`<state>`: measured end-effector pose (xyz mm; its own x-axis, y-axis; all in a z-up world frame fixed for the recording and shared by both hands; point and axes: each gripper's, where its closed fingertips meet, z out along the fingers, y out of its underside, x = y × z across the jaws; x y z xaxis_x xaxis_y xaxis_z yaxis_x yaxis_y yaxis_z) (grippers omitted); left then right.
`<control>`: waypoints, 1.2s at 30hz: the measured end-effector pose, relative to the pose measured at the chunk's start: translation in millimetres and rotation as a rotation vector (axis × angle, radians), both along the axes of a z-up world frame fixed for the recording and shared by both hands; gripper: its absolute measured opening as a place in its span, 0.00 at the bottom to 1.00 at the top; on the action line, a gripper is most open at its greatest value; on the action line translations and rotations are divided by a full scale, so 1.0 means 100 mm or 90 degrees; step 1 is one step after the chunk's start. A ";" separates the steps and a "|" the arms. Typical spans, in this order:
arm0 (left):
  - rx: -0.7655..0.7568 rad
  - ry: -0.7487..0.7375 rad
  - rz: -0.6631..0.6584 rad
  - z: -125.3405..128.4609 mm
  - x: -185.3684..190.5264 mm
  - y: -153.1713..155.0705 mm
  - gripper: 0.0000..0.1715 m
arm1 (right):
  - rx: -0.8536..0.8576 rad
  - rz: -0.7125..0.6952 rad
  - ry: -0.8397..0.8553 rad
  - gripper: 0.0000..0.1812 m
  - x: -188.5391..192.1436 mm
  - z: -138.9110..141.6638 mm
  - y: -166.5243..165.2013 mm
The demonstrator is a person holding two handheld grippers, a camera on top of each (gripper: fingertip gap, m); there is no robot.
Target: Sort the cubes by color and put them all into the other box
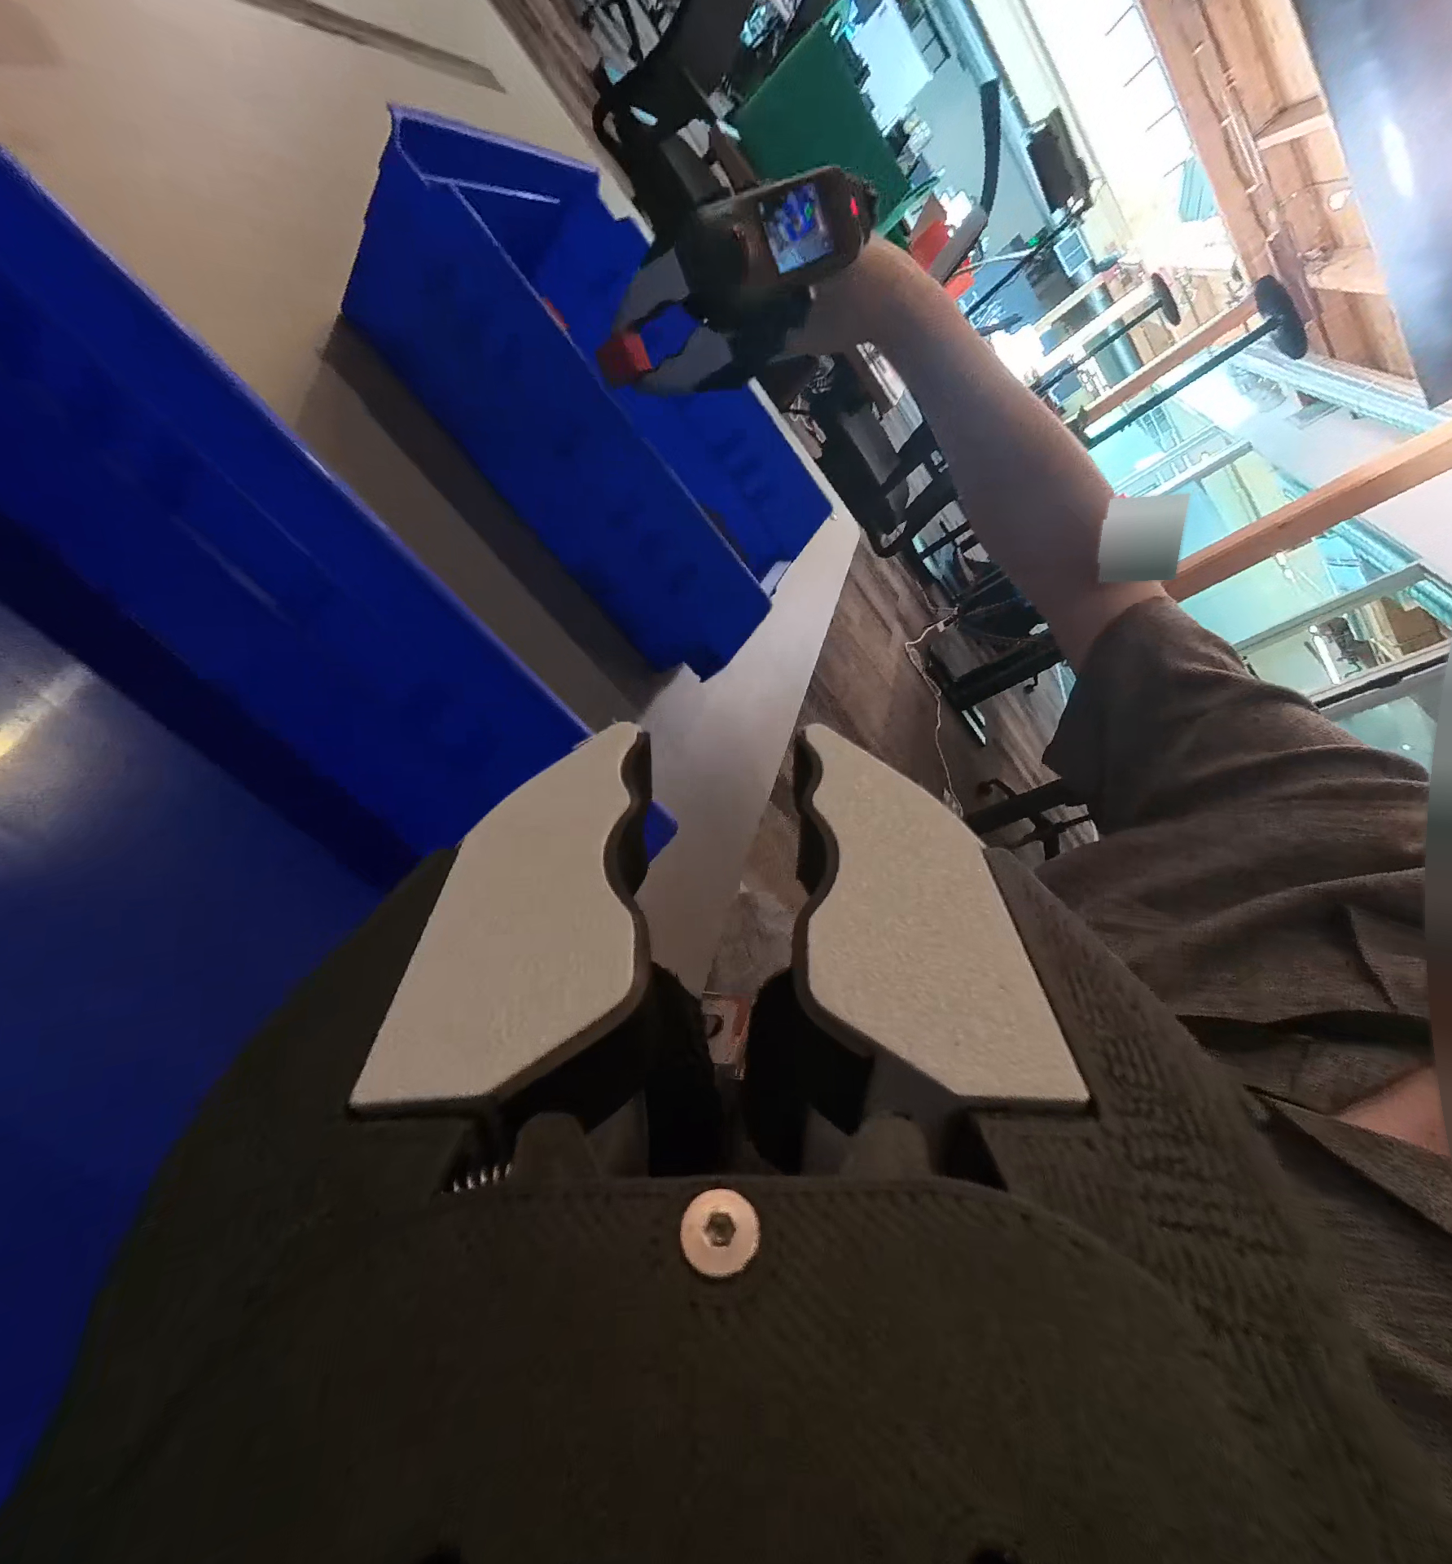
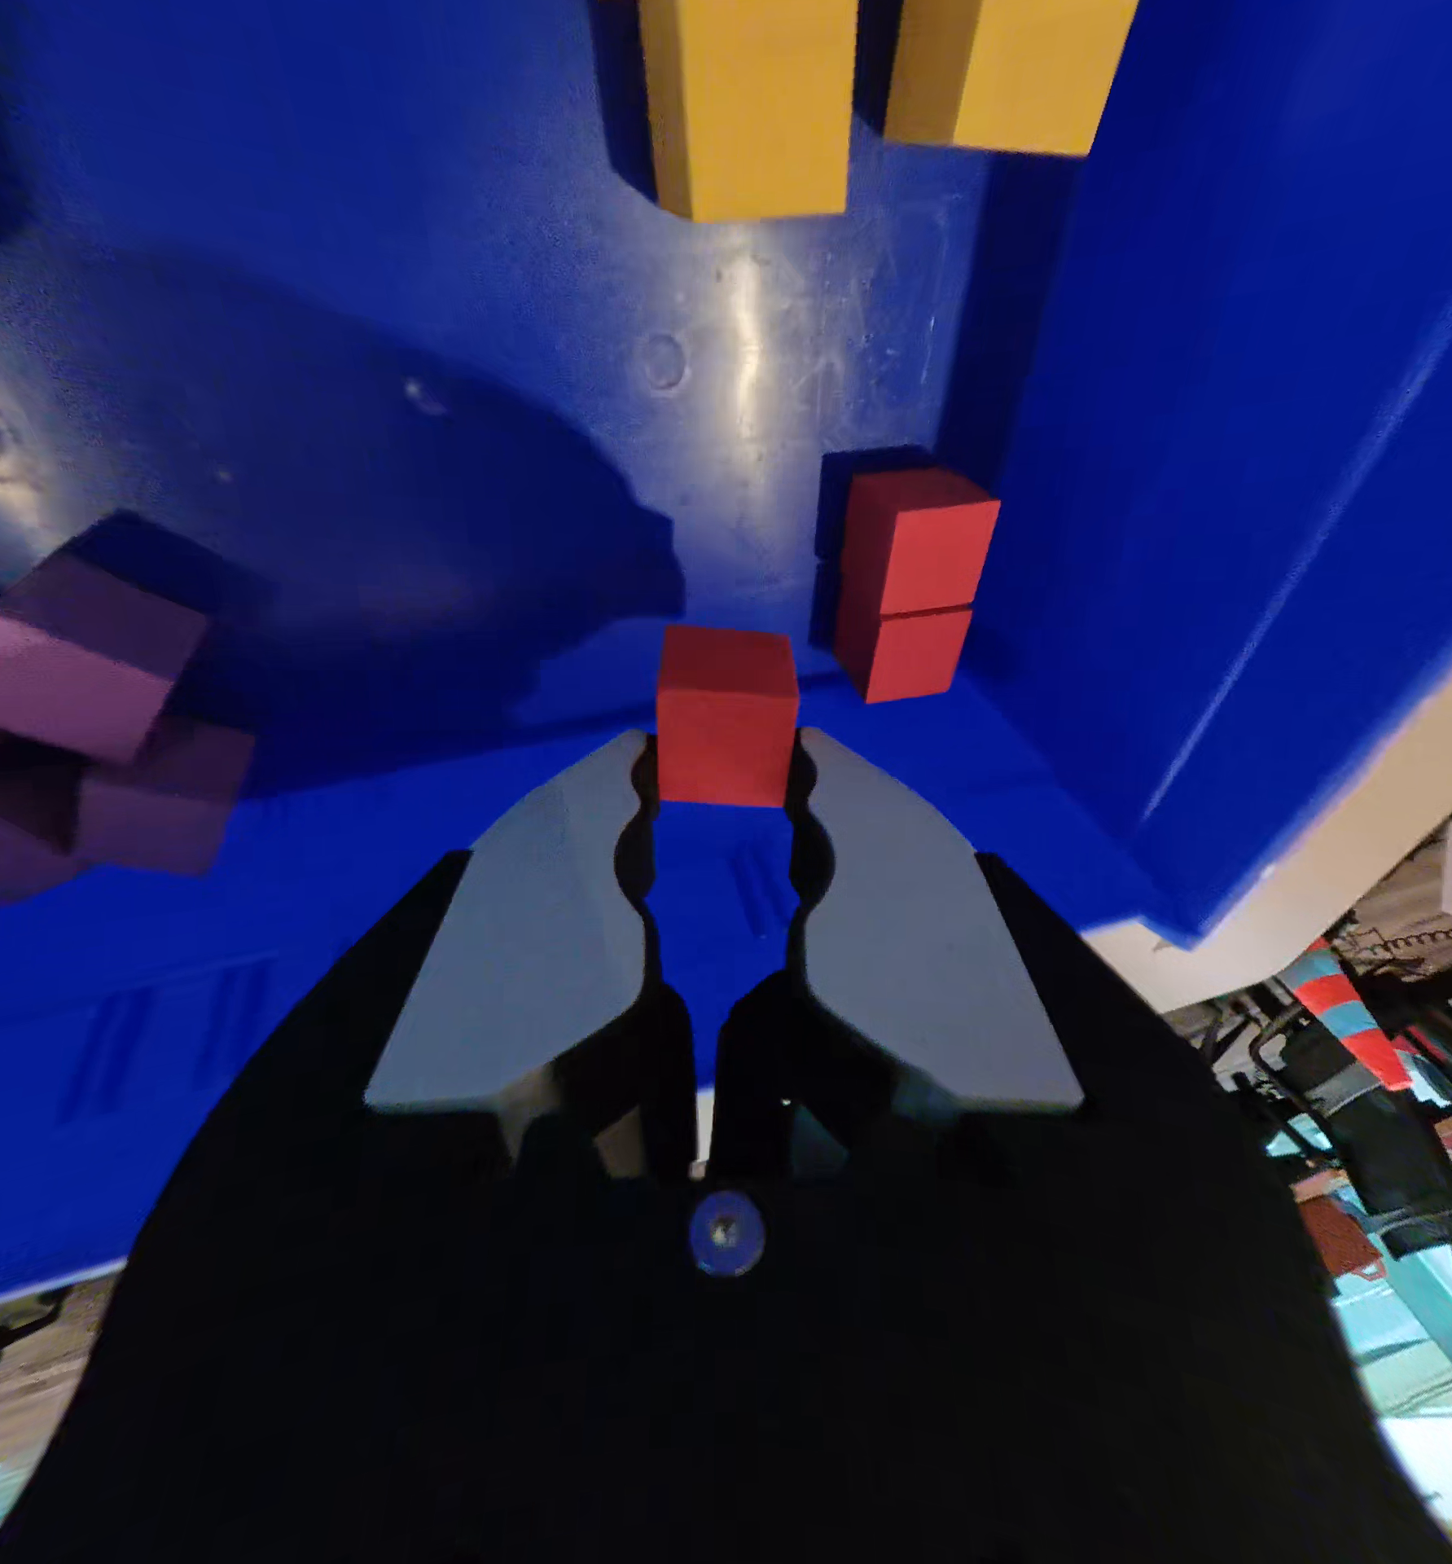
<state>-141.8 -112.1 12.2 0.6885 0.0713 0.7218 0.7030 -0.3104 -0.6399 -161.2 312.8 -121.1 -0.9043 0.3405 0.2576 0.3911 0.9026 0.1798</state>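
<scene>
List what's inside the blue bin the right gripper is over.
Two stacked red cubes by the blue bin's wall, two yellow blocks, purple cubes. The right gripper holds another red cube, hiding the floor beneath.

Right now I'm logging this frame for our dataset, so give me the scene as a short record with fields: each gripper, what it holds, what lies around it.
left gripper: open, empty, beside a large blue bin
right gripper: shut on a red cube, over a second blue bin
same gripper in left view: far off, over that bin
in the bin: two red cubes side by side at the wall, purple cubes in a heap, two yellow blocks
surface: beige table
</scene>
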 end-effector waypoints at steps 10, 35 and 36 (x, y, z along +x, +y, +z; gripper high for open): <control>0.003 0.008 -0.011 0.02 0.00 0.03 0.19 | 0.016 -0.038 -0.039 0.16 -0.14 -0.25 0.14; -0.412 0.136 -0.017 -0.78 -0.10 -0.33 0.24 | 0.067 -0.012 0.107 0.22 -0.02 0.67 -0.43; -0.482 0.149 -0.012 -0.90 -0.14 -0.42 0.25 | 0.064 0.006 0.125 0.21 0.01 0.72 -0.51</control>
<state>-155.3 -153.8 -78.1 0.8223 0.4717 0.3183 0.5666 -0.7309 -0.3804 -160.4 261.7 -49.5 -0.8367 0.2961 0.4608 0.4192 0.8876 0.1908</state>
